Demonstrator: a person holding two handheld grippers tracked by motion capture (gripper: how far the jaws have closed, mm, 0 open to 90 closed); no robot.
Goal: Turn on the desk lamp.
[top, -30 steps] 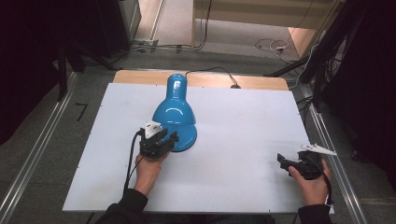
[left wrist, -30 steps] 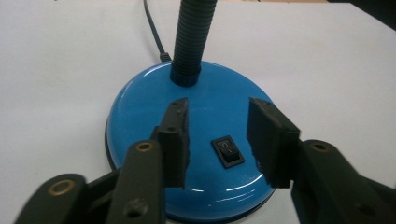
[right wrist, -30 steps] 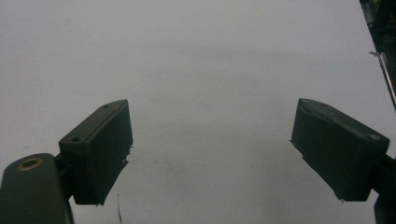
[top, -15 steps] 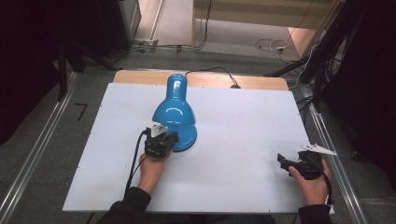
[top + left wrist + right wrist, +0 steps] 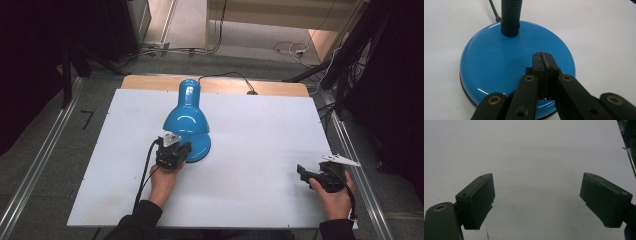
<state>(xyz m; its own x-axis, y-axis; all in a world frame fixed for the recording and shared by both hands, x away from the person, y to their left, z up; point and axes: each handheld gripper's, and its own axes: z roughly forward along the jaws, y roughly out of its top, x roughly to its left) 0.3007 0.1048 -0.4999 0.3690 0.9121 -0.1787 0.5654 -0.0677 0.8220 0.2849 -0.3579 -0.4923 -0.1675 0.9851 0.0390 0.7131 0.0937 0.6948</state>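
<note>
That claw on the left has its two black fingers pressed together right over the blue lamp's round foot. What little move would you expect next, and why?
Probably a short press down. The left gripper is shut with nothing between its jaws, its tip poised over the near part of the blue lamp base, like a fingertip going for a switch, though no button is visible. The right gripper rests open, far off on the white table.

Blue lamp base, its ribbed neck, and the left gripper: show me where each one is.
blue lamp base (image 5: 499,62), left gripper view, glossy top.
ribbed neck (image 5: 510,15), left gripper view, mid-stem.
left gripper (image 5: 544,62), left gripper view, closed tips.
</note>
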